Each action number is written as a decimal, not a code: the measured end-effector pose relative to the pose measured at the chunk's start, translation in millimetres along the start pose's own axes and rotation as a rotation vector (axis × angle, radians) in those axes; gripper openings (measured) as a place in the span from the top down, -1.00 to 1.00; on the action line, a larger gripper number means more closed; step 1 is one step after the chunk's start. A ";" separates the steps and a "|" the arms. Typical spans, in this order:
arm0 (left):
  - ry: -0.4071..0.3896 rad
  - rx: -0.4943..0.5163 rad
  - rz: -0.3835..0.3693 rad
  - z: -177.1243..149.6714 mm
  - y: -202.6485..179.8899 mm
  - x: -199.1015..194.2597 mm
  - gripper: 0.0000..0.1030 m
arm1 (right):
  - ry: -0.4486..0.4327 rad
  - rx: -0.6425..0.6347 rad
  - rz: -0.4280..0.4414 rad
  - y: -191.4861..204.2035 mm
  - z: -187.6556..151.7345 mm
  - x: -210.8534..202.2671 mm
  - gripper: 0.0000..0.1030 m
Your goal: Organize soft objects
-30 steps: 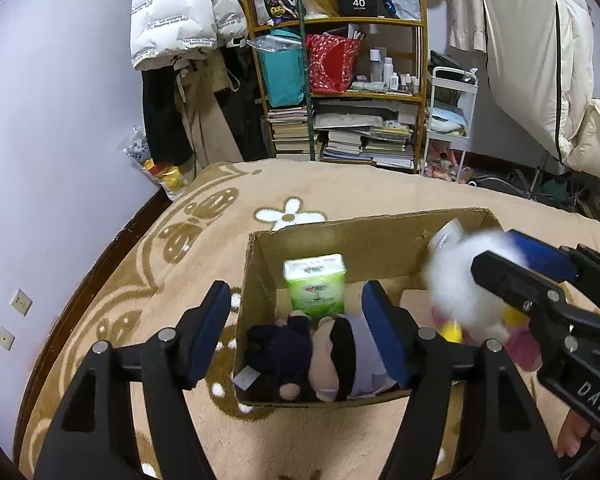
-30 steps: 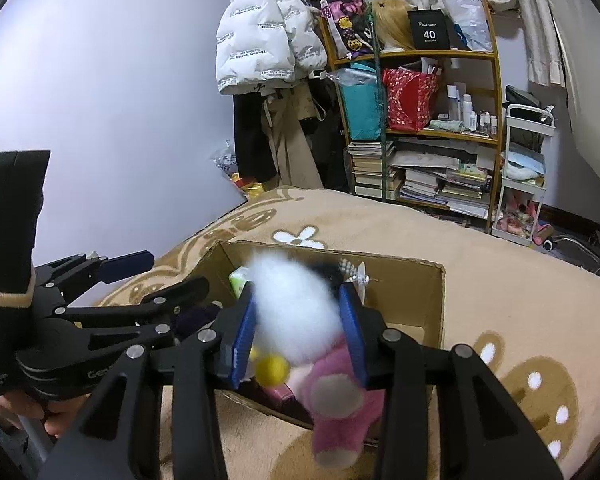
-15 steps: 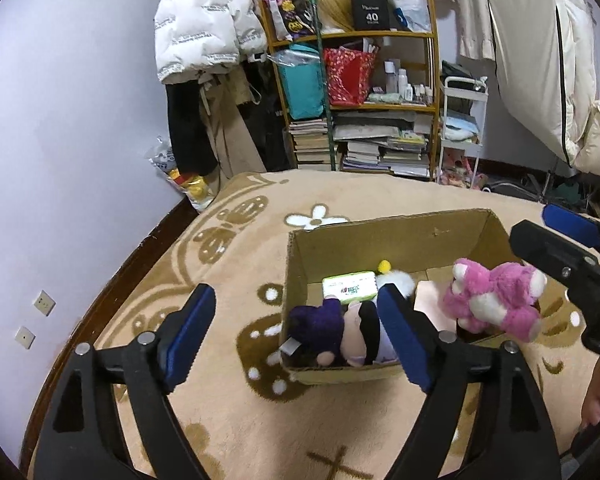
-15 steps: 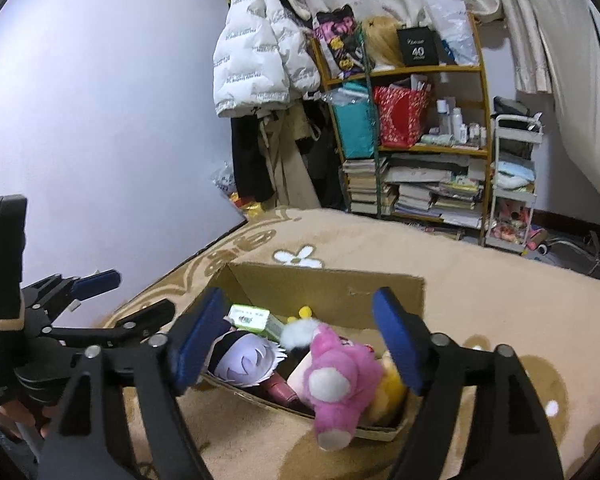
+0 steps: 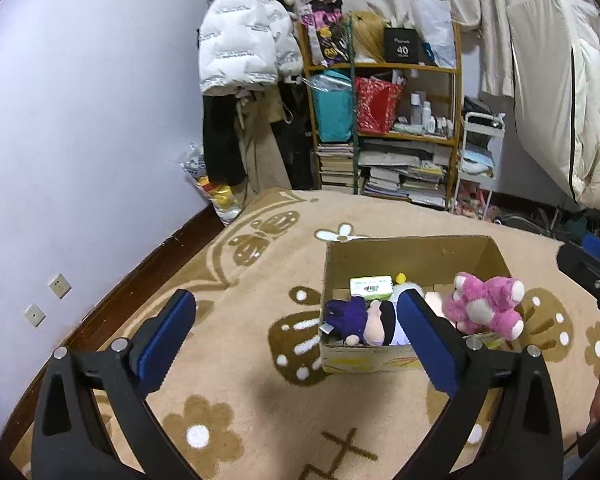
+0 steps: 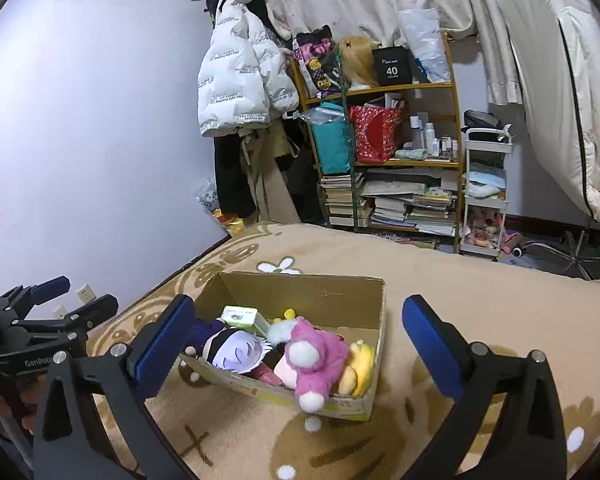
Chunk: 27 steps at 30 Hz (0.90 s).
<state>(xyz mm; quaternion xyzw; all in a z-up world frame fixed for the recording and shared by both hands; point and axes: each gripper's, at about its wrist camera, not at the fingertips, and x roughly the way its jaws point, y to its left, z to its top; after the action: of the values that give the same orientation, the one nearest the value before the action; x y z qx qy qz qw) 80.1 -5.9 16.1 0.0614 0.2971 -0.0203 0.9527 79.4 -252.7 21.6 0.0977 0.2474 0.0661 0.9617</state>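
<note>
Pink plush bear (image 6: 314, 356): released, now draped over the cardboard box (image 6: 332, 292) near edge, on the carpet.
Right claw (image 6: 300, 344): opening wide, empty.
Left claw (image 5: 296, 336): opening, empty.
Meaning: toy boxed.

I see a tan carpet (image 5: 260, 408) with brown flower and butterfly motifs covering the floor. One open cardboard box (image 6: 324, 296) sits directly on it, flaps absent; nothing else rests on the visible carpet nearby.

pink plush (image 6: 316, 356) | brown box (image 6: 340, 294) | tan flowered rug (image 6: 480, 300) | possibly purple doll (image 5: 346, 314)
</note>
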 end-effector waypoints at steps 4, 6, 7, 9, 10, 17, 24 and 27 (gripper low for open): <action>-0.028 -0.016 0.007 -4.2 5.0 -20.0 -0.94 | -0.019 0.001 -0.012 0.9 -1.1 -19.1 -1.00; -0.038 -0.010 0.010 -4.6 6.5 -30.7 -0.94 | -0.022 0.011 -0.004 1.0 -0.9 -28.0 -1.00; -0.051 -0.014 0.014 -3.8 8.6 -38.3 -0.94 | -0.022 0.020 0.007 1.1 -2.1 -34.8 -1.00; -0.064 -0.024 0.015 -4.0 11.7 -48.6 -0.94 | -0.033 0.037 0.019 0.5 -2.4 -44.9 -1.00; -0.070 -0.033 0.011 -4.0 14.2 -55.3 -0.94 | -0.039 0.041 0.019 0.1 -3.3 -50.4 -1.00; -0.087 -0.031 0.006 -13.9 20.7 -81.9 -0.94 | -0.048 0.002 -0.020 7.5 -14.3 -73.0 -1.00; -0.086 -0.018 0.007 -33.3 22.9 -91.5 -0.94 | -0.051 -0.012 -0.031 9.1 -35.9 -84.5 -1.00; -0.093 -0.008 0.021 -40.4 20.9 -90.6 -0.94 | -0.068 -0.031 -0.039 10.3 -38.9 -88.5 -1.00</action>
<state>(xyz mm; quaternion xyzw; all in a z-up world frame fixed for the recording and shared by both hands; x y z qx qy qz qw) -15.7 20.2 36.8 0.0596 0.2519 -0.0116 0.9658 -17.4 -252.2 31.4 0.0804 0.2153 0.0479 0.9720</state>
